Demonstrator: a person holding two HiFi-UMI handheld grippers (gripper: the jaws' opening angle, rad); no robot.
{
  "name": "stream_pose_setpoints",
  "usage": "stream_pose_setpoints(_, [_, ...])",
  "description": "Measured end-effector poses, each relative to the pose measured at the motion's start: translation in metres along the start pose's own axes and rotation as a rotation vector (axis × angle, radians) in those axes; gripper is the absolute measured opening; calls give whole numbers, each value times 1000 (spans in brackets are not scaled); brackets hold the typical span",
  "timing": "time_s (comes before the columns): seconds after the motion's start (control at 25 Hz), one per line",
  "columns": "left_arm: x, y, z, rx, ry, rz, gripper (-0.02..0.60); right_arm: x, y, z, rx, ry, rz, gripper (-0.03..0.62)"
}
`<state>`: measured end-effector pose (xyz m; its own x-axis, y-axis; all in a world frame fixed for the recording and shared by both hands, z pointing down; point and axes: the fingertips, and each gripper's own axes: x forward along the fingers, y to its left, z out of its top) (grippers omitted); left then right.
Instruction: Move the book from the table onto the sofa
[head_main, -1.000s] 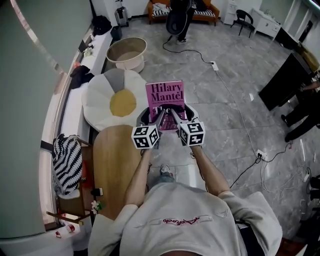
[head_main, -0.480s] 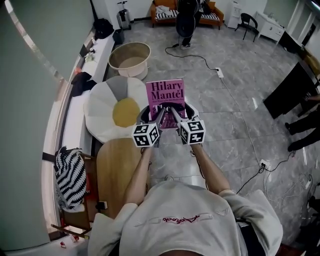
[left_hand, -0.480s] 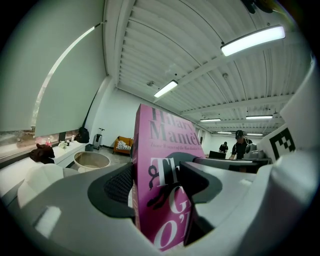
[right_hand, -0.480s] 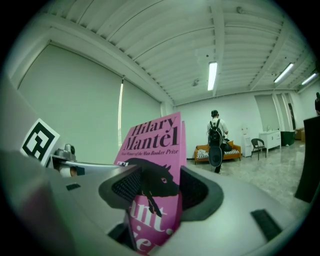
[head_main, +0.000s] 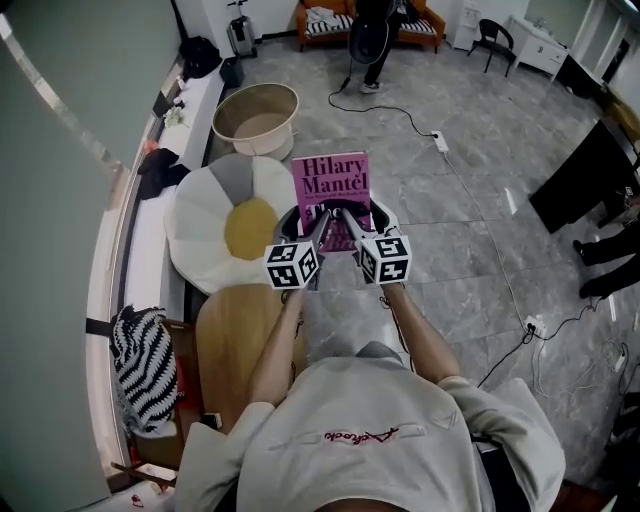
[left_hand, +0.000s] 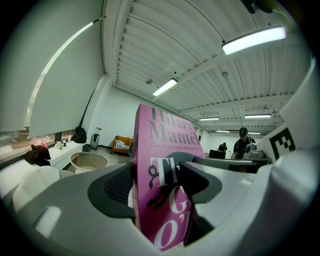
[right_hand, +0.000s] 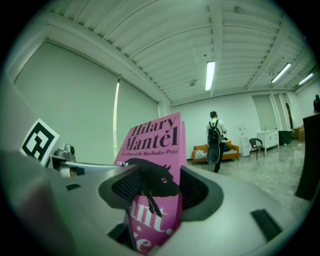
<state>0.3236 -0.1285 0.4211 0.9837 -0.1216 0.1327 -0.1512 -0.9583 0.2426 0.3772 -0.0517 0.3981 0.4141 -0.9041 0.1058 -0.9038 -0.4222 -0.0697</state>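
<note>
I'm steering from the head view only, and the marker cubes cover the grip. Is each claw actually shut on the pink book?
Observer: The left claw is. Its own view shows a jaw pressed on each cover of the pink book.
Operator: And the other one?
Observer: The right claw is shut on it too, with its jaws clamped across the black animal drawing on the cover.
Operator: Any print too small for my feed?
Observer: Under the author's name, the right gripper view reads "Winner of the Man Booker Prize".

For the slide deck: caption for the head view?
Left gripper and right gripper jointly grip a pink book above the tiled floor.
</note>
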Motion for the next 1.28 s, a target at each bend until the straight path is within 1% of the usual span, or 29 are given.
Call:
stream_pose_setpoints(0.36, [10, 12, -3, 6, 4, -9, 282, 13, -2, -6, 0, -4, -13, 244])
stream_pose_setpoints(0.68, [32, 27, 4, 9, -11, -3, 282, 39, -12, -2, -9, -18, -7, 244])
stream_pose_setpoints(0.96, [77, 53, 11, 7, -6, 11, 282, 87, -35, 0, -3, -20, 5, 244])
stream_pose_setpoints(1.28, [155, 86, 23, -7, 18, 29, 282, 159, -85, 3, 14, 7, 15, 244])
